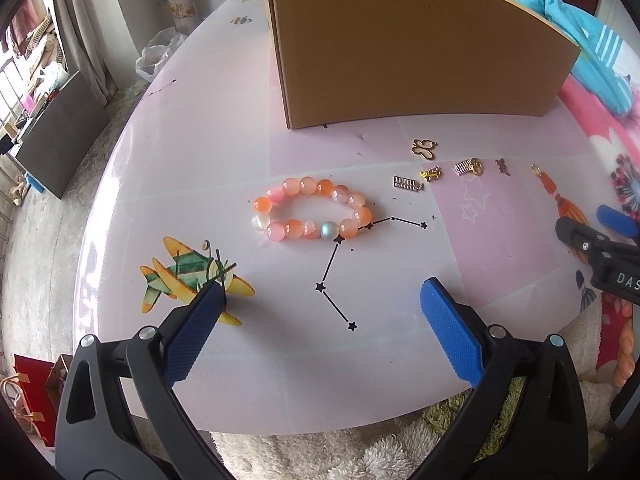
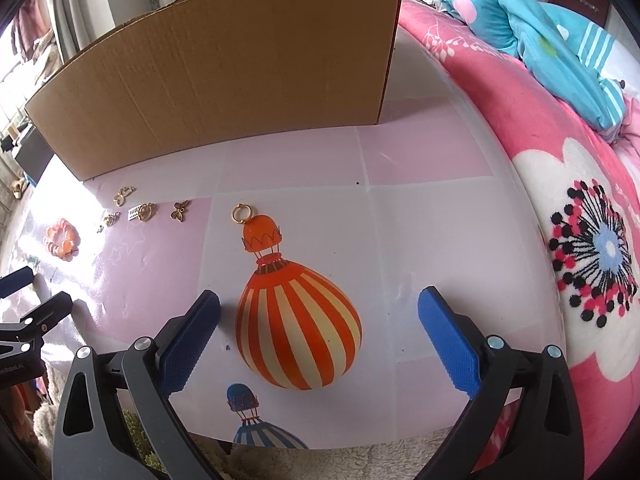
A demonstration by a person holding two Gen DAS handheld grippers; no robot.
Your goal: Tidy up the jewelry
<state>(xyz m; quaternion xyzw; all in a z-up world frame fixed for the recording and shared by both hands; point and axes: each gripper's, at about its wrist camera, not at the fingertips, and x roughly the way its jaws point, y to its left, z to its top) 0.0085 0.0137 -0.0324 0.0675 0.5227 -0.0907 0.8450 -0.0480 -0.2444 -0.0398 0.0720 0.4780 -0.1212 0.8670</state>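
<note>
A bracelet of orange and pink beads (image 1: 312,209) lies on the pale pink table ahead of my left gripper (image 1: 320,300), which is open and empty. The bracelet also shows far left in the right wrist view (image 2: 63,239). Small gold and silver charms (image 1: 440,164) lie in a row in front of a cardboard box (image 1: 400,48); they show in the right wrist view too (image 2: 140,210). A gold ring with an orange piece (image 2: 256,224) lies ahead of my right gripper (image 2: 320,300), which is open and empty. The right gripper shows at the right edge of the left wrist view (image 1: 600,240).
The cardboard box (image 2: 224,76) stands along the back of the table. A pink flowered blanket (image 2: 560,160) and a blue pillow (image 2: 540,32) lie to the right. Printed balloon (image 2: 298,328), plane (image 1: 188,280) and star pictures mark the table. A fluffy rug lies below the front edge.
</note>
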